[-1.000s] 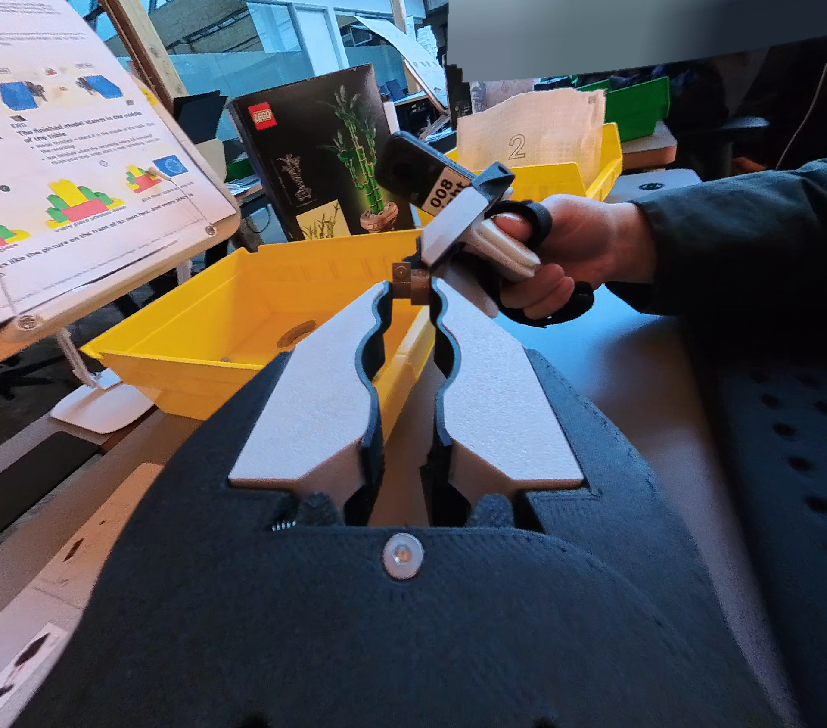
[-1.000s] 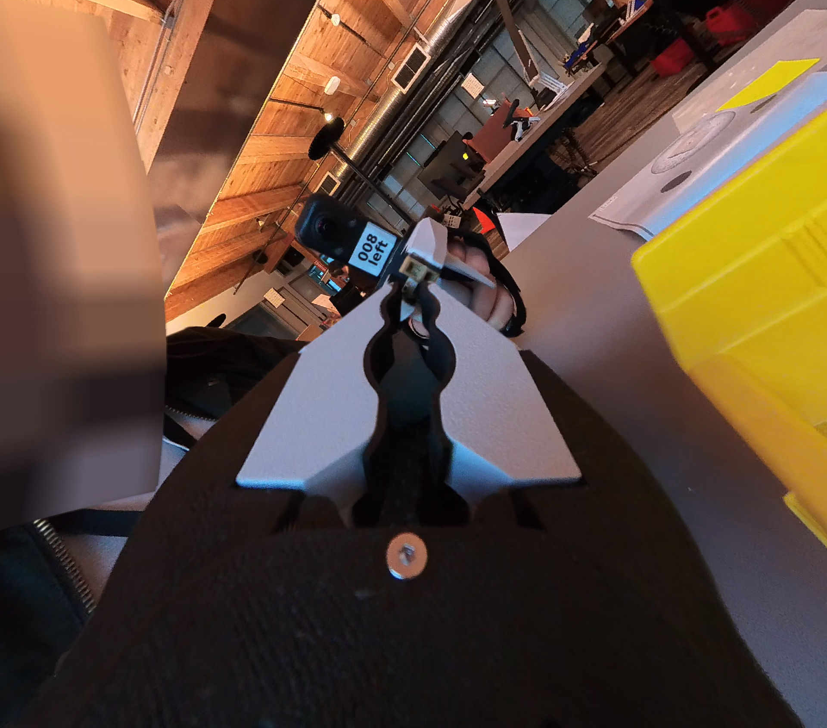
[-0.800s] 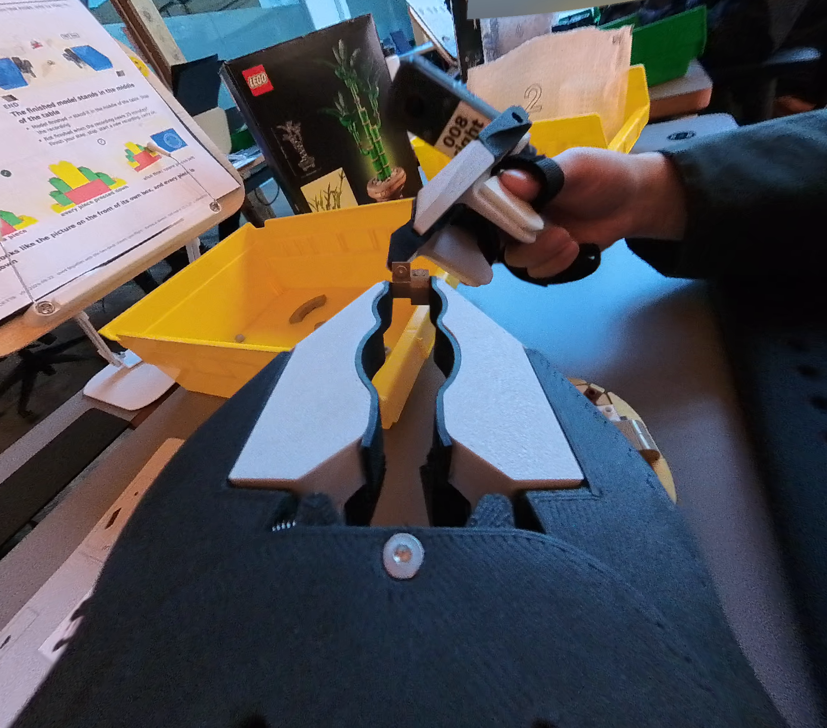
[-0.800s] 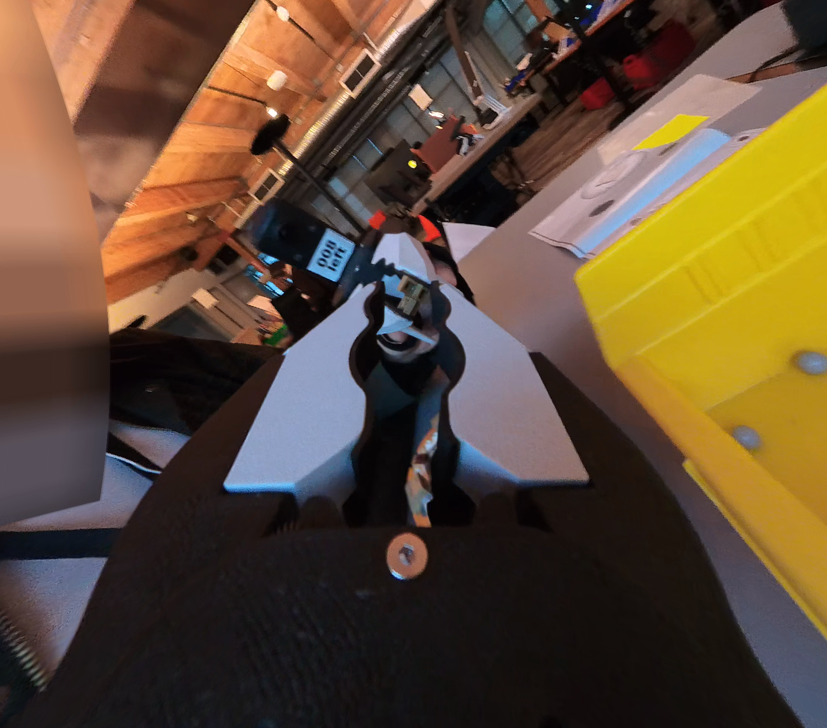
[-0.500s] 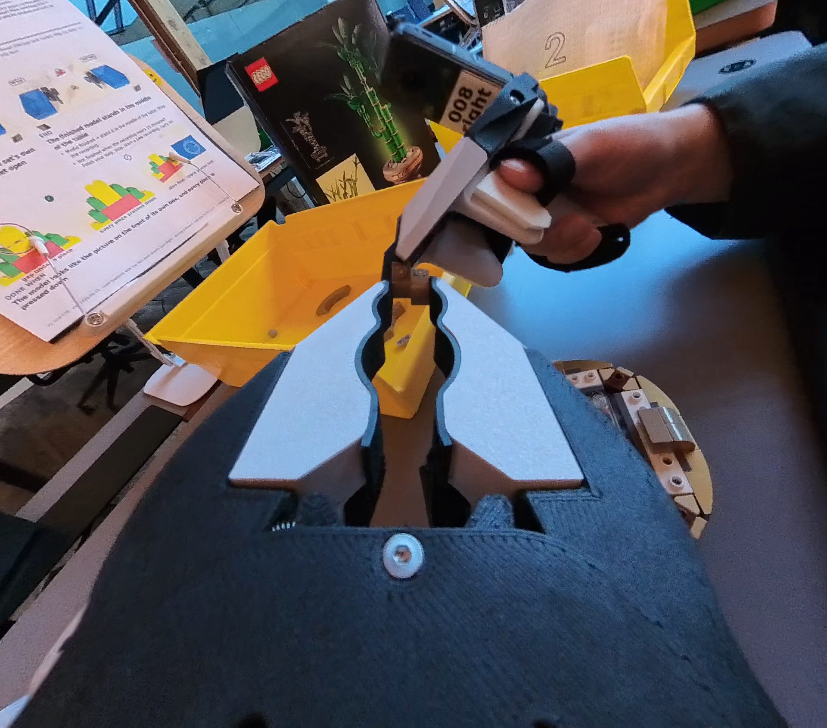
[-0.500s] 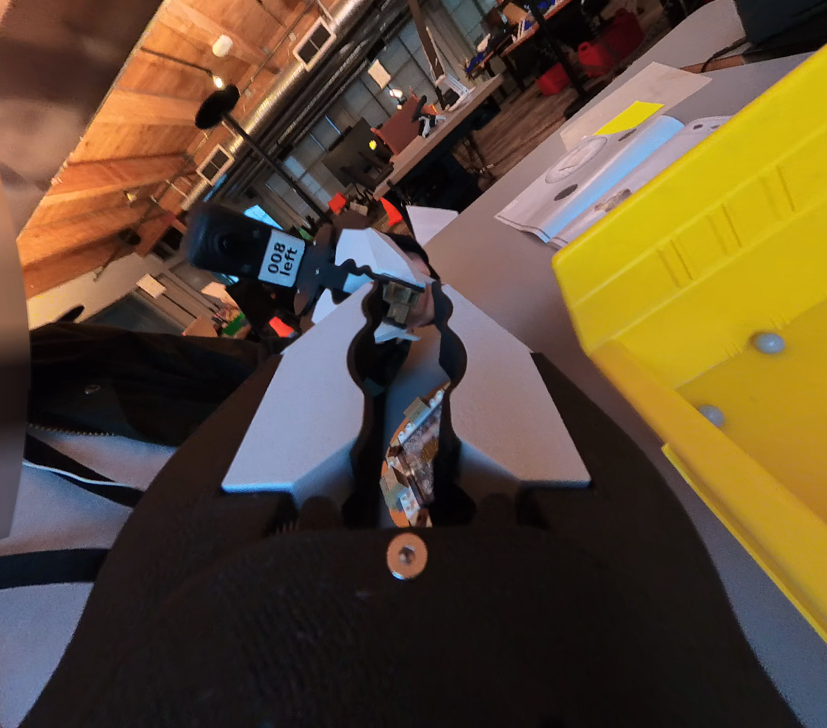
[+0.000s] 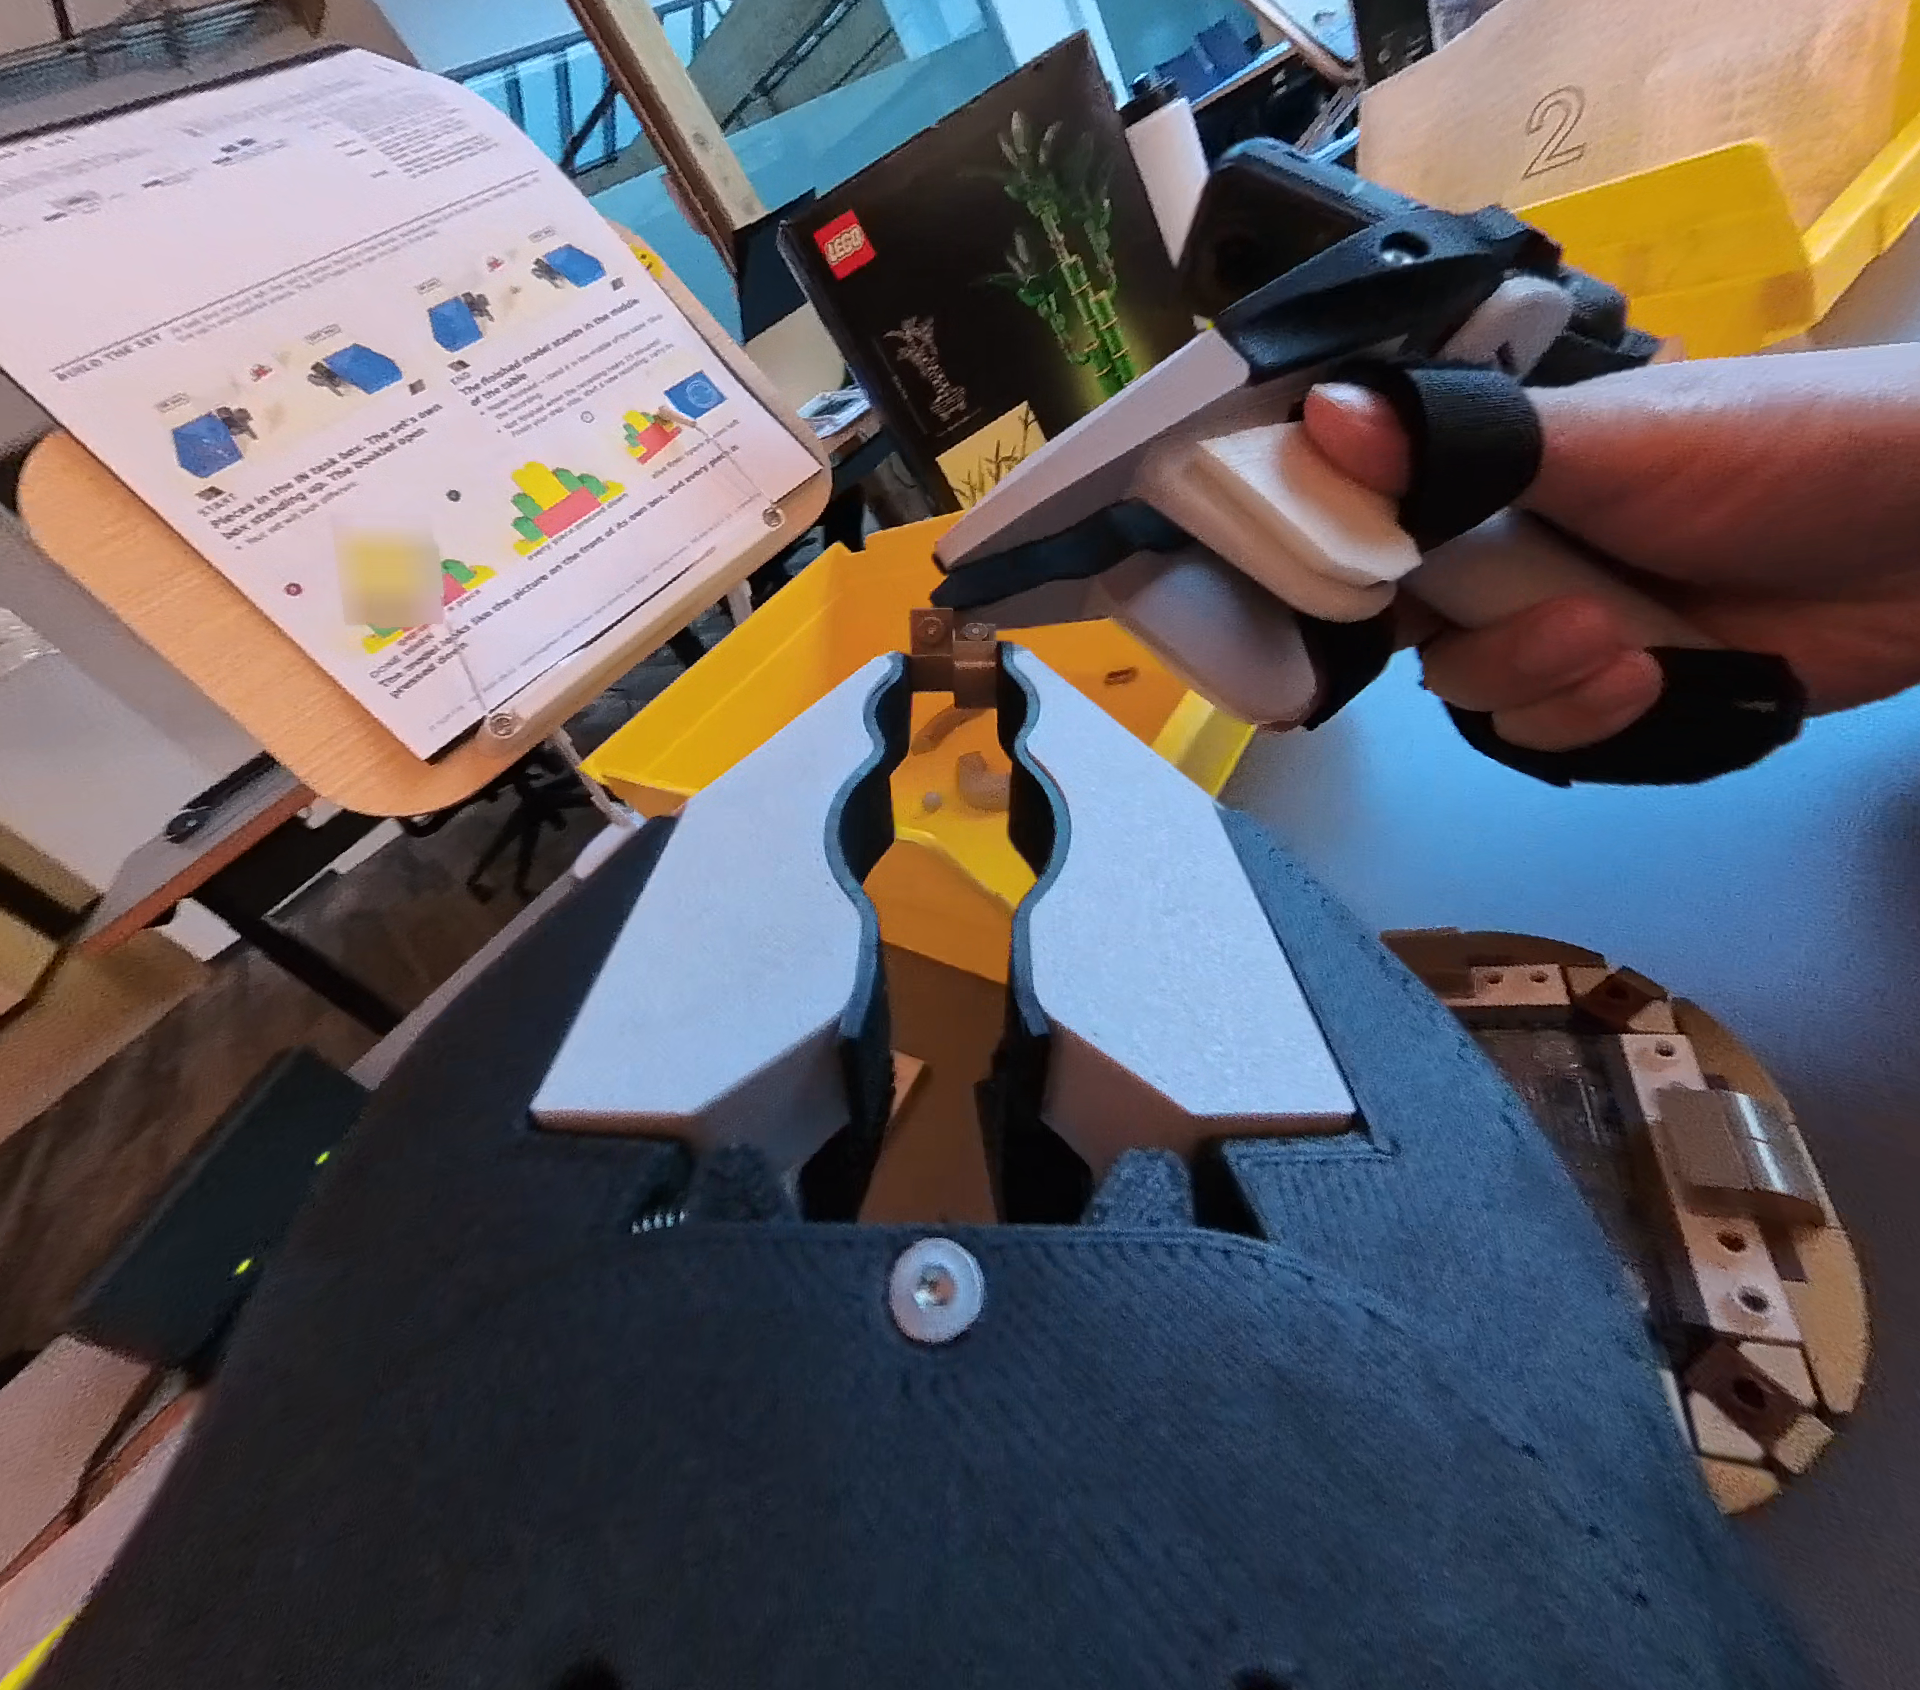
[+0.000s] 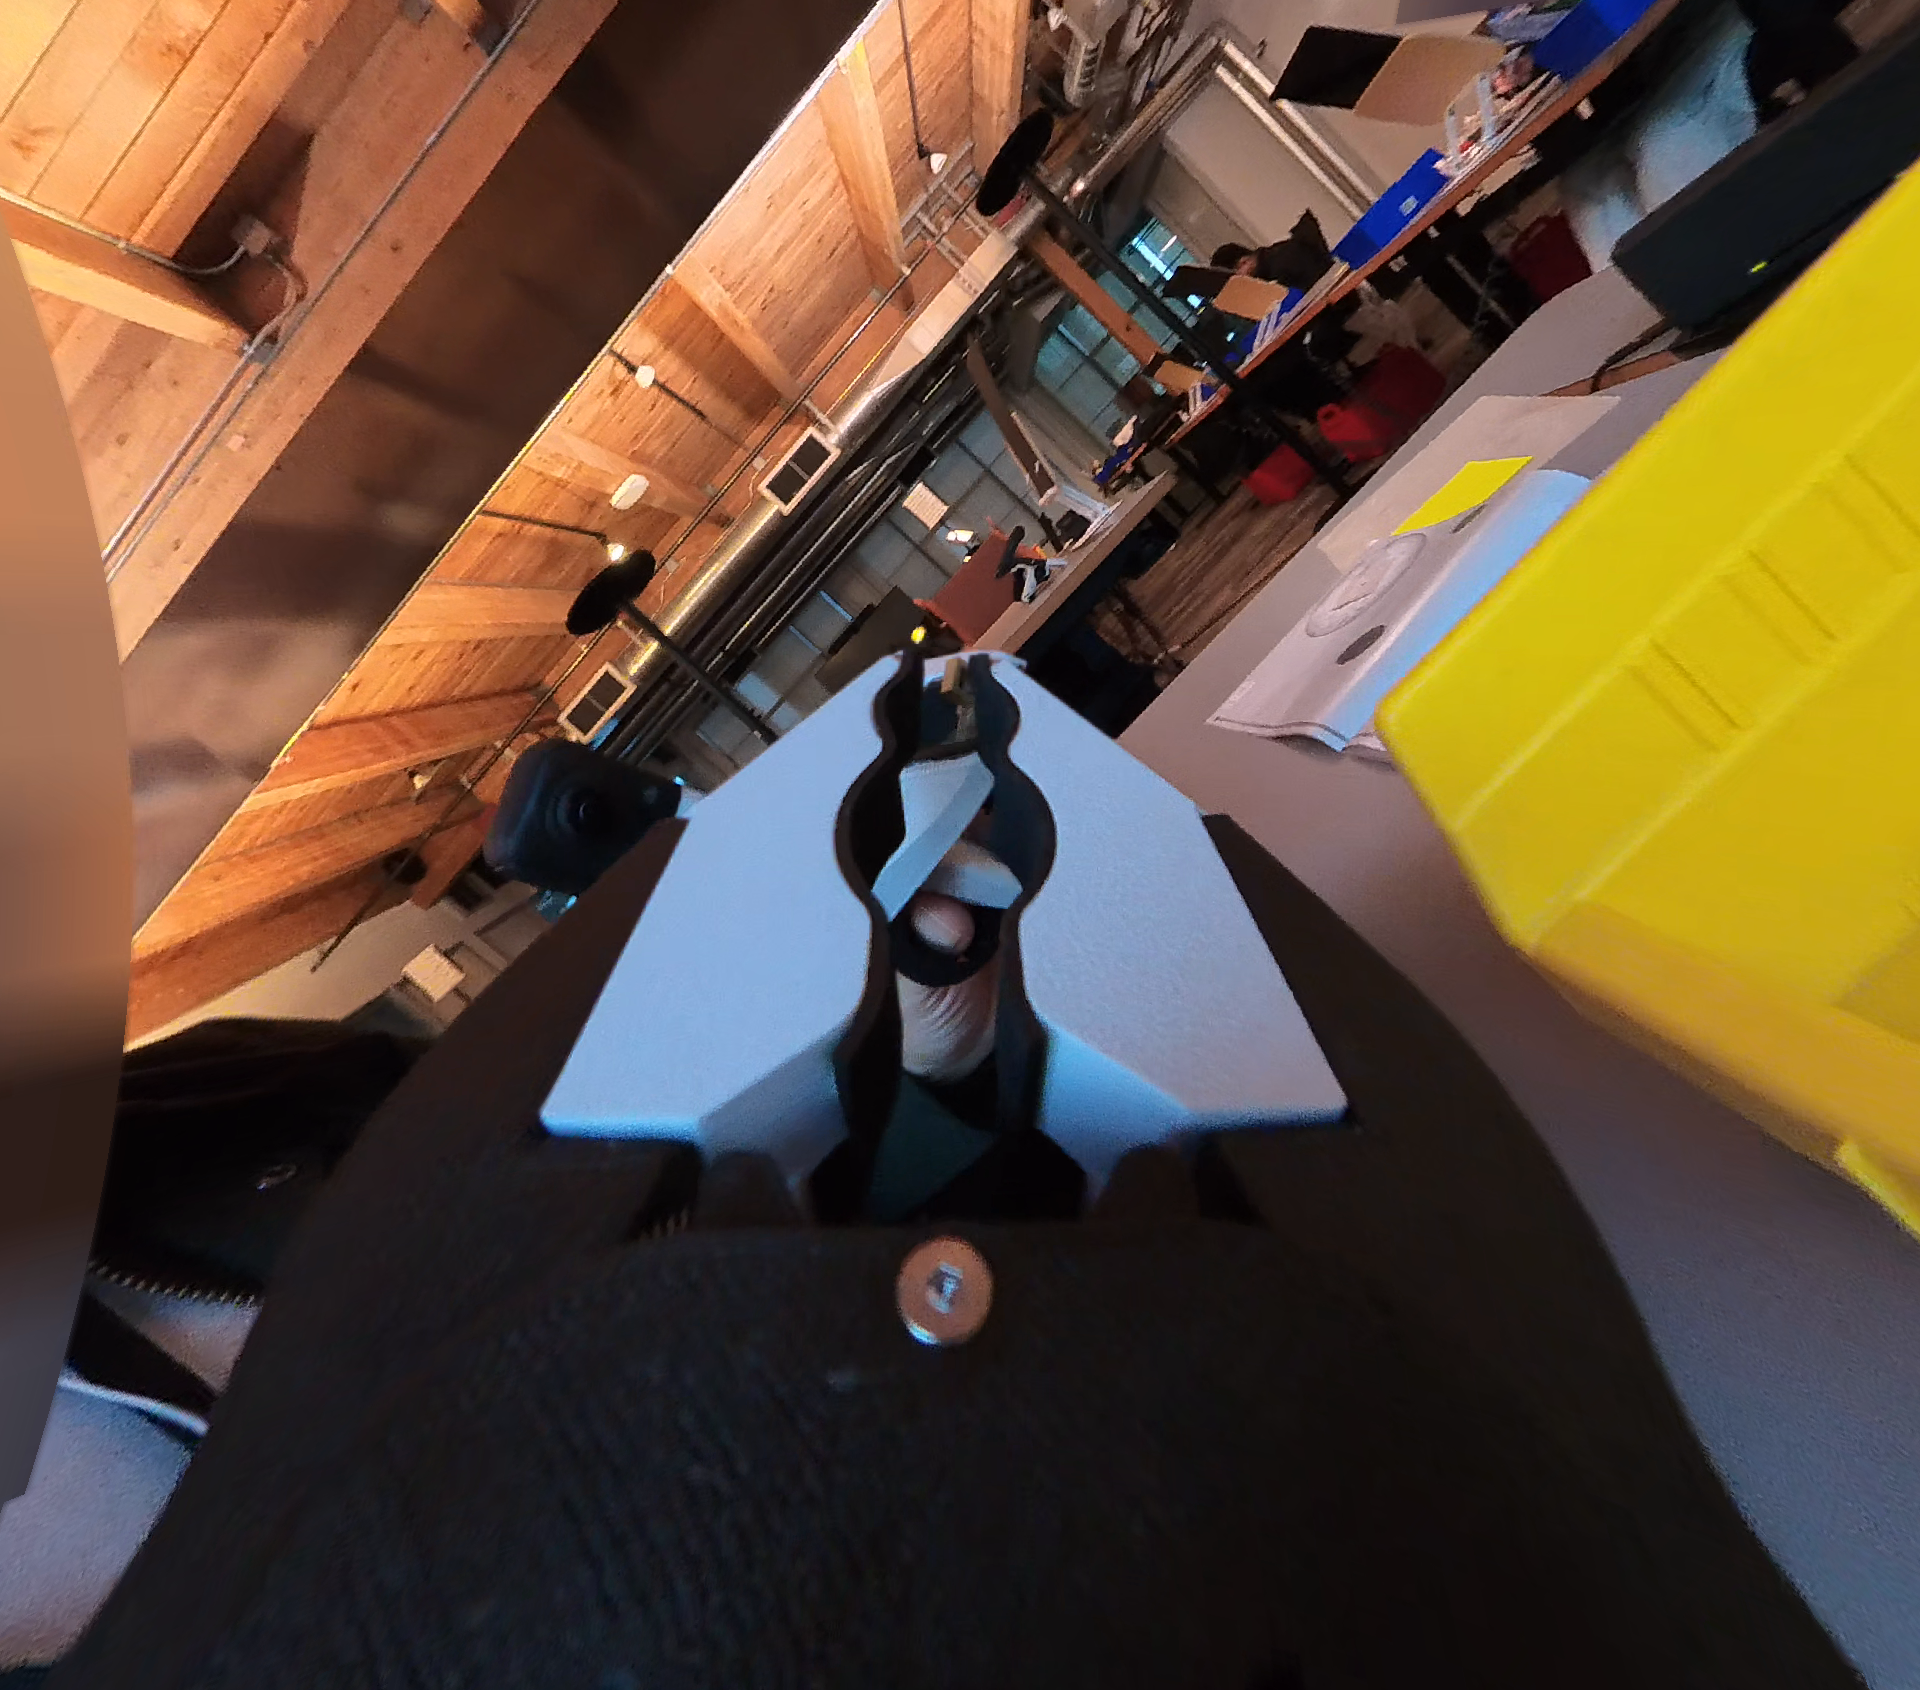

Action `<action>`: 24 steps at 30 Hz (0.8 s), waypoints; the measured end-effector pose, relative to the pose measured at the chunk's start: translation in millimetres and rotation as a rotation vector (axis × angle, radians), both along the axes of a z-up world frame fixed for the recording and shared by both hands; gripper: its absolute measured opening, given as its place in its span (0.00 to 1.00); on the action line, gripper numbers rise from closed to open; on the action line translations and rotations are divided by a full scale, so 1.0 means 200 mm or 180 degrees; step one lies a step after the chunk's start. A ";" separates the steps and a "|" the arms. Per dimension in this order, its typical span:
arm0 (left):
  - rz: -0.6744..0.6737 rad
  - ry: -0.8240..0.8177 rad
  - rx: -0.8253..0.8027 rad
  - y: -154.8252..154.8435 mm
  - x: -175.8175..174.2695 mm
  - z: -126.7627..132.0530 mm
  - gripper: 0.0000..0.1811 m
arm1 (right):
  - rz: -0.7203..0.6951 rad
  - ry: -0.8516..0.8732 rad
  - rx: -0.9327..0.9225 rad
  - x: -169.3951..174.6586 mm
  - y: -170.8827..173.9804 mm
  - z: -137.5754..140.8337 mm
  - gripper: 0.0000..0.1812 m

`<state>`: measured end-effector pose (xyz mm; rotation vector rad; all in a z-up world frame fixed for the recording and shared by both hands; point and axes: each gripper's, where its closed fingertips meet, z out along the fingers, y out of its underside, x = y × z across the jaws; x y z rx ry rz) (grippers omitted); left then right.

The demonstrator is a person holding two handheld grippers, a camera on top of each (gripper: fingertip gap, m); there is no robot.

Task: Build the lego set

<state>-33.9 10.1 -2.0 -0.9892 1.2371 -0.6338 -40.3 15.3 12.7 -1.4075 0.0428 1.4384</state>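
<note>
- The left gripper [image 7: 952, 666] has its fingers drawn narrow, pinching a small brown lego piece [image 7: 954, 655] at the very tips; the piece is made of two small blocks side by side, with a stud showing on each.
- The right gripper [image 7: 951, 586], held in a person's hand [image 7: 1621, 560], comes in from the right in the left wrist view, with its pointed tips meeting the top of the brown lego piece.
- In the right wrist view the right gripper's jaws are nearly together at the tips, where a small pale piece [image 8: 948, 680] sits between them; whether they truly clamp it cannot be told.
- Both grippers are raised above the grey table [image 7: 1621, 861], over the near corner of a yellow bin [image 7: 831, 664], which has a few loose small parts on its floor.
- A round partly built lego base [image 7: 1704, 1204] of tan and brown bricks lies on the table to the right of the left gripper, apart from both grippers.
- A printed instruction sheet [image 7: 395, 393] rests on a tilted wooden stand at the left.
- A dark lego box [image 7: 997, 310] with a bamboo plant picture stands behind the bin.
- A second yellow bin [image 7: 1683, 248] with a brown paper bag [image 7: 1621, 71] is at the far right.
</note>
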 end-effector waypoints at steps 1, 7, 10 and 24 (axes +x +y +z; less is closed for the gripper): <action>0.0036 0.0003 0.0026 0.00 0.00 0.00 0.08 | -0.0069 0.0029 -0.0002 0.01 0.01 0.00 0.03; 0.0255 -0.0097 -0.0110 0.02 0.01 0.02 0.08 | -0.0353 0.0186 0.0118 0.02 0.01 0.01 0.08; 0.0309 -0.0168 -0.0149 0.02 0.02 0.03 0.08 | -0.0551 0.0260 0.0172 0.03 0.01 0.02 0.07; 0.0459 -0.0029 -0.0522 0.04 0.07 -0.03 0.08 | -0.0815 0.0302 -0.0001 0.05 0.06 -0.04 0.03</action>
